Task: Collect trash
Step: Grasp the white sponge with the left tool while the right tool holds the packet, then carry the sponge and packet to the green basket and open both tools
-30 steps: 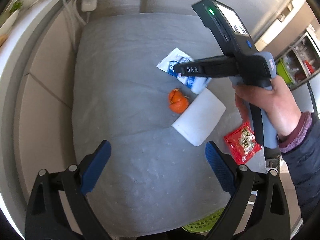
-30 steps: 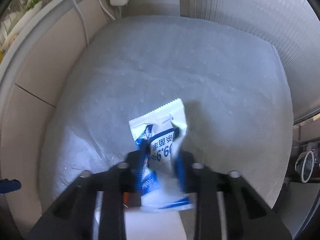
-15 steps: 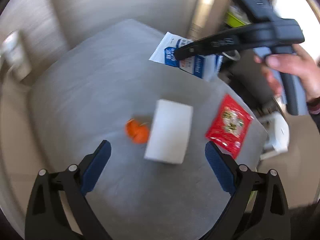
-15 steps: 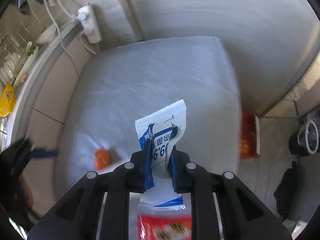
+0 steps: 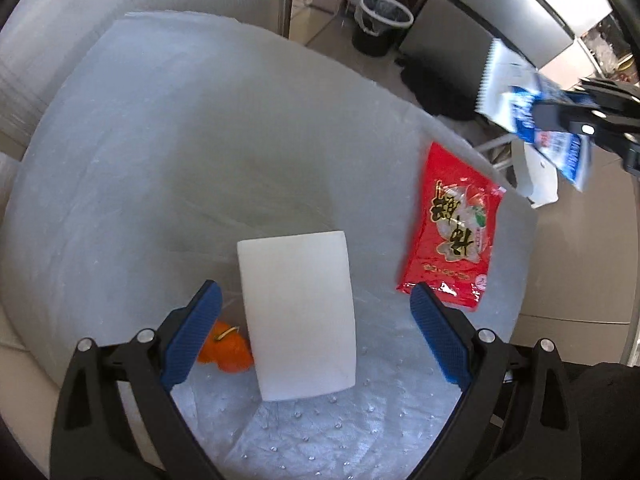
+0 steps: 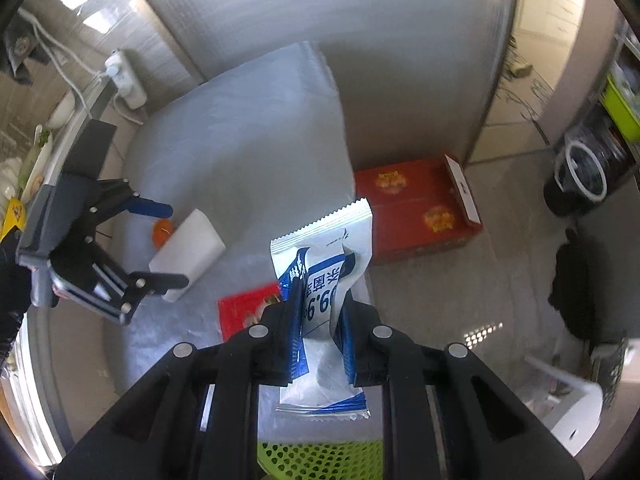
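Observation:
My right gripper (image 6: 318, 312) is shut on a blue and white wrapper (image 6: 326, 248) and holds it in the air past the table's edge, above a green mesh basket (image 6: 320, 460). The wrapper also shows at the right of the left wrist view (image 5: 532, 116). My left gripper (image 5: 314, 320) is open and empty, just above a white tissue block (image 5: 298, 312) on the grey table (image 5: 160, 152). An orange peel (image 5: 226, 348) lies by its left finger. A red snack packet (image 5: 456, 228) lies near the table's right edge.
A red box (image 6: 416, 204) lies on the floor beside the table. A black bin with a white rim (image 6: 580, 180) stands further off. A white stool (image 6: 572, 412) is at the lower right. A power strip (image 6: 126, 80) hangs on the wall behind the table.
My right gripper has lifted the wrapper off the table and carried it out past the edge. My left gripper has moved in over the white tissue block.

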Demonstrator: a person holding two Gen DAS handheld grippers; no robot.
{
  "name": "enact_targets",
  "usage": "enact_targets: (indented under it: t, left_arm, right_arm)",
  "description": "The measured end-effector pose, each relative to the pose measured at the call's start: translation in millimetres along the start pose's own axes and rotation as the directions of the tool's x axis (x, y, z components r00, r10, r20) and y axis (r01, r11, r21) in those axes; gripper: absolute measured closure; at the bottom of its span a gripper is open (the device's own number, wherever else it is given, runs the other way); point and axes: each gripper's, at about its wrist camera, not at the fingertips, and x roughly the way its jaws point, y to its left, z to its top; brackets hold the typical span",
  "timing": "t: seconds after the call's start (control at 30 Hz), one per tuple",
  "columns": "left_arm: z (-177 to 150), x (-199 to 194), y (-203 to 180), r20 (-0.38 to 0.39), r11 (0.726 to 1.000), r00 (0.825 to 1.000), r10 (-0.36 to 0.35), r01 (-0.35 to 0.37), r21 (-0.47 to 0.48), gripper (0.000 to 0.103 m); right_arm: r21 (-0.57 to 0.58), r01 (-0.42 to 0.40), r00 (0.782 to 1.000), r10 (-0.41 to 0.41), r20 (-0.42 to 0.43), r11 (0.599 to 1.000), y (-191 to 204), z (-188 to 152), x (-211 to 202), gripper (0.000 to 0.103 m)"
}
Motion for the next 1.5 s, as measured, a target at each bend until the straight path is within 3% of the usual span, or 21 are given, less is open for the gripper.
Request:
enact_targets:
  t: [0.3, 0.4, 0.53, 0.57, 1.0, 1.33, 1.5]
  left_arm:
    - [24, 31, -11, -0.099, 0.999, 0.994, 0.037, -0.036, 0.008, 0.014]
    - [35, 37, -13, -0.121, 0.999, 0.991, 0.054, -0.054, 0.000, 0.022]
    - [39, 39, -3, -0.135, 0.997, 0.989, 0.063, -0.068, -0.036, 0.044]
    - [40, 38, -2, -0.137, 0.997, 0.989, 0.052, -0.058, -0.041, 0.044]
    - [38, -4, -18, -0.003, 0.996, 0.997, 0.078, -0.078, -0.047, 0.045]
    - [18, -20, -1, 0.027, 0.990, 0.997, 0.066, -0.062, -0.129, 0.045]
    - [-3, -66, -41, 0.142, 0.990, 0.987, 0.071, -0.052, -0.132, 0.045]
  right_arm:
    - [0.052, 0.004, 1.000, -0.005, 0.022, 0.999, -16, -24, -20, 0.085]
    - [0.056, 0.007, 1.000, -0.009, 0.028, 0.998, -20, -27, -26, 0.084]
    - [0.066, 0.008, 0.999, -0.011, 0.038, 0.998, -22, -30, -31, 0.084]
    - [0.067, 0.009, 0.999, -0.012, 0.040, 0.998, -22, -31, -32, 0.084]
    - [0.061, -0.003, 0.997, -0.001, 0.073, 0.998, -22, -40, -48, 0.084]
    - [0.054, -0.012, 0.997, 0.008, 0.077, 0.998, -19, -56, -57, 0.084]
    - [0.031, -0.011, 0.997, 0.009, 0.071, 0.999, -12, -79, -71, 0.084]
